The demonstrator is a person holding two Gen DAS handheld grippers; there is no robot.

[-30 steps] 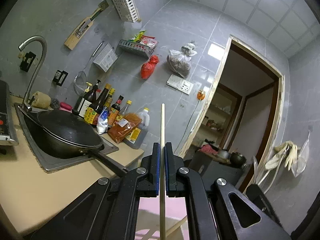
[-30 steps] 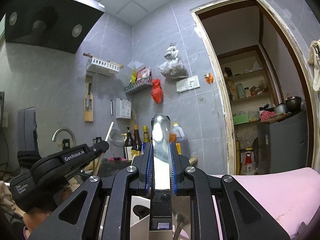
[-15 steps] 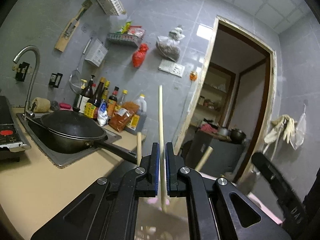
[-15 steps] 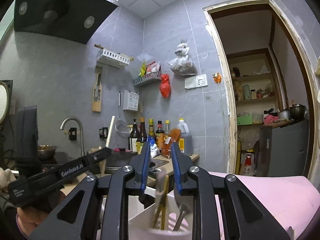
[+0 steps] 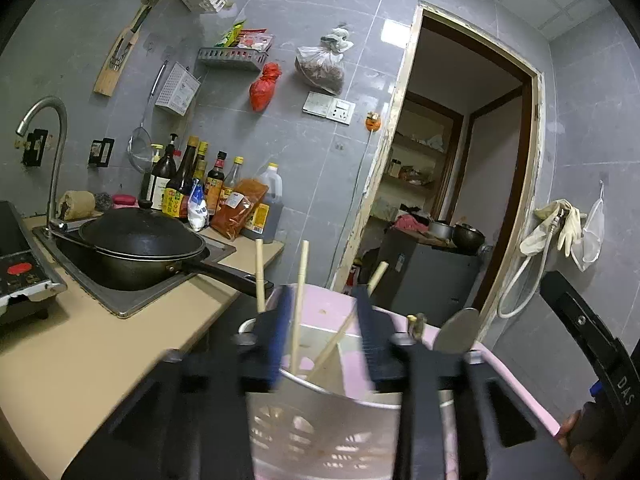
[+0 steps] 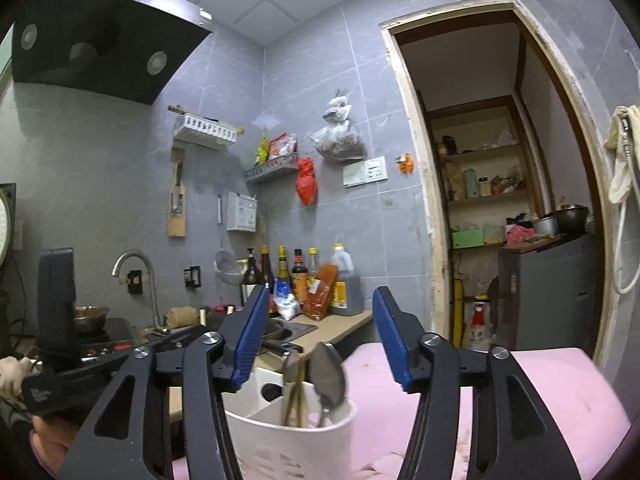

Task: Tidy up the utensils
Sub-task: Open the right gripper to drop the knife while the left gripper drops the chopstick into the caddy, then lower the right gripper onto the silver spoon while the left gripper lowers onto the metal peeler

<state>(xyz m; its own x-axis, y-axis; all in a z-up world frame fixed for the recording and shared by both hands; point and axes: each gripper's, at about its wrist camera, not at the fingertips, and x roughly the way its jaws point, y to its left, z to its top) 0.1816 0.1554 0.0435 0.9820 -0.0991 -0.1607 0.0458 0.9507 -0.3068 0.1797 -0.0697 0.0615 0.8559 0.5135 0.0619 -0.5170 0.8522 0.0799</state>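
Counting it up: one white utensil holder (image 6: 296,436) low center, three chopsticks (image 5: 298,304) poking up, two spoons (image 6: 327,376) in it. One black wok (image 5: 140,240) at left, one faucet (image 5: 56,148) upper left, two red bags? Nope, just one red bag (image 5: 262,88).

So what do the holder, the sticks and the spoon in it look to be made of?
Utensil holder: likely white plastic, matte, with moulded slots. Chopsticks: pale, dull, apparently wood or bamboo. Spoon: grey and reflective, probably stainless steel.
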